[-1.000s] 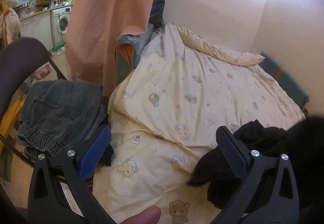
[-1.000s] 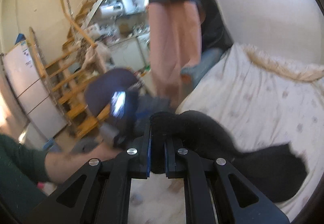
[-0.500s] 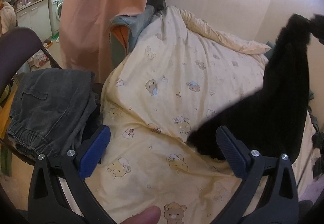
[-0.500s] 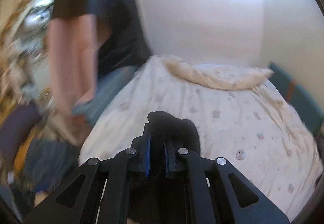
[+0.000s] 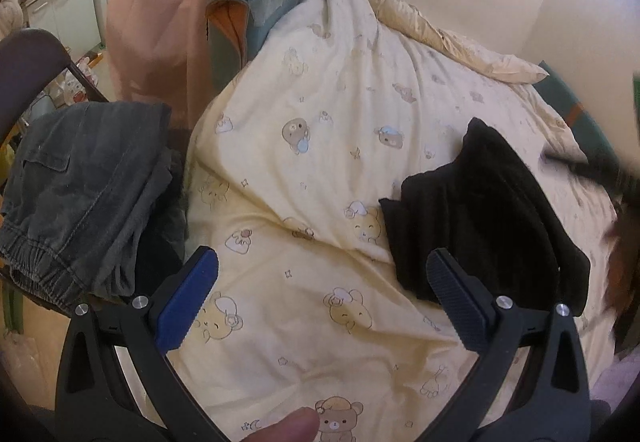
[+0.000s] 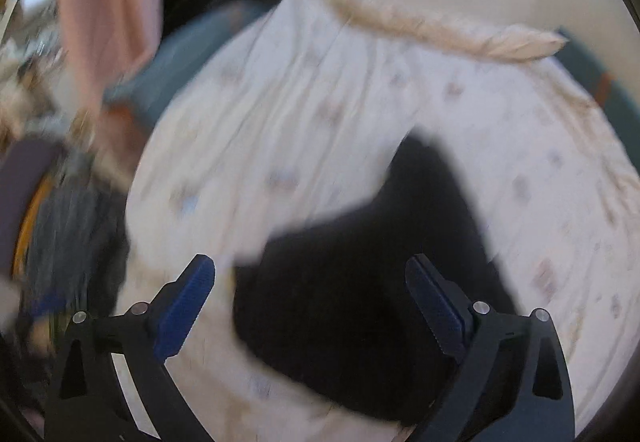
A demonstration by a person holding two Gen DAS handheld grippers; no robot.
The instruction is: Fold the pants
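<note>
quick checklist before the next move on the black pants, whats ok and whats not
1. Black fleece pants lying on the cream bear-print duvet: ok.
2. Right tongs open, having just been opening, pads clear of the cloth: ok.
3. Left tongs open and empty: ok.
4. Pants spread flat for folding: not ok, bunched.
5. Waistband or leg ends located: cannot tell.
6. Folded grey pants on the chair apart from the black pair: ok.

Black pants — cream duvet (bear print) — grey trousers, blue-padded tongs.

Black pants lie on bear-print duvet.
</note>
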